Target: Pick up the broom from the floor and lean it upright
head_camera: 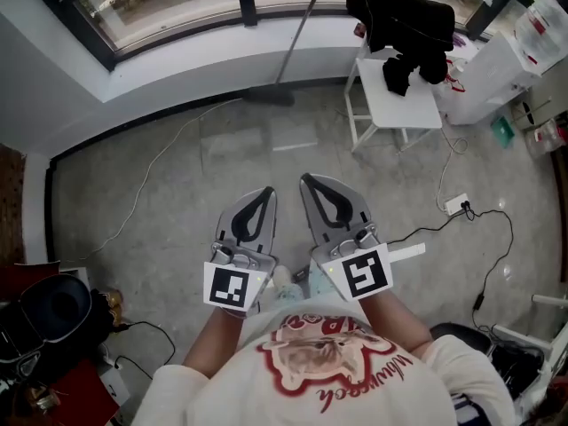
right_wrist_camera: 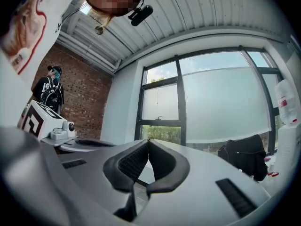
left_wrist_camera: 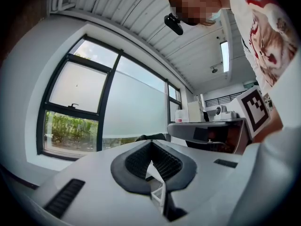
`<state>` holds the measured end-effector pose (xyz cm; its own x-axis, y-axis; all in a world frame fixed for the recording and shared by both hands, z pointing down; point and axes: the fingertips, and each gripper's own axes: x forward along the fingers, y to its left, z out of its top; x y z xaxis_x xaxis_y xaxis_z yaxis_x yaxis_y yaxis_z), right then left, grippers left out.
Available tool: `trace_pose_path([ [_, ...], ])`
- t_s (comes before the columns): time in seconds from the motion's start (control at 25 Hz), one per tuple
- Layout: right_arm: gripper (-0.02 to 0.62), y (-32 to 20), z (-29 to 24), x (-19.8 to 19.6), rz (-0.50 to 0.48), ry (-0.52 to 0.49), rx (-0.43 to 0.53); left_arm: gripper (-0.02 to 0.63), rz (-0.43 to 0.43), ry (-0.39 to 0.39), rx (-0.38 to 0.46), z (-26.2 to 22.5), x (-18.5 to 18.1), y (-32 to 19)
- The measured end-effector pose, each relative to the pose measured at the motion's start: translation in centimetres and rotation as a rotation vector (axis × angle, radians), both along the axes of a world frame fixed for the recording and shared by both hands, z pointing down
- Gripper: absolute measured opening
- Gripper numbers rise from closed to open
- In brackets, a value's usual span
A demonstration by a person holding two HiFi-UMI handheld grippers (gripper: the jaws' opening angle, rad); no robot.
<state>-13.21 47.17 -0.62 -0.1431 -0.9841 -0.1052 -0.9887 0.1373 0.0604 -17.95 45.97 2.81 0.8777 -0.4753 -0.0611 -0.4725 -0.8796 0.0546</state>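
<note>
The broom [head_camera: 293,47] leans upright against the wall under the window at the far side, with its dark head [head_camera: 269,97] on the floor and its thin handle rising to the right. Both grippers are held close to the person's body, side by side, far from the broom. My left gripper [head_camera: 264,193] is shut with nothing between its jaws; its dark pads [left_wrist_camera: 162,161] meet at the tip. My right gripper [head_camera: 308,182] is shut and empty too, its pads [right_wrist_camera: 162,161] pressed together. Neither gripper view shows the broom.
A white chair [head_camera: 404,105] with a black garment [head_camera: 404,20] over it stands right of the broom. Cables and a power strip [head_camera: 457,205] lie on the floor at right. A dark bag [head_camera: 53,309] sits at lower left. A person [right_wrist_camera: 49,91] stands by the brick wall.
</note>
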Motion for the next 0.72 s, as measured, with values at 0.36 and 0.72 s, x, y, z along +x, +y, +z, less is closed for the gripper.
trace_pose_path([
  [0.36, 0.025, 2.4, -1.3, -1.9, -0.018, 0.049, 0.002, 0.017, 0.032, 0.040, 0.034, -2.0, -1.1, 2.3],
  [0.72, 0.023, 2.9, -2.8, -2.0, -0.062, 0.104, 0.023, 0.017, 0.026, 0.075, 0.083, -4.6, -0.1, 2.6],
])
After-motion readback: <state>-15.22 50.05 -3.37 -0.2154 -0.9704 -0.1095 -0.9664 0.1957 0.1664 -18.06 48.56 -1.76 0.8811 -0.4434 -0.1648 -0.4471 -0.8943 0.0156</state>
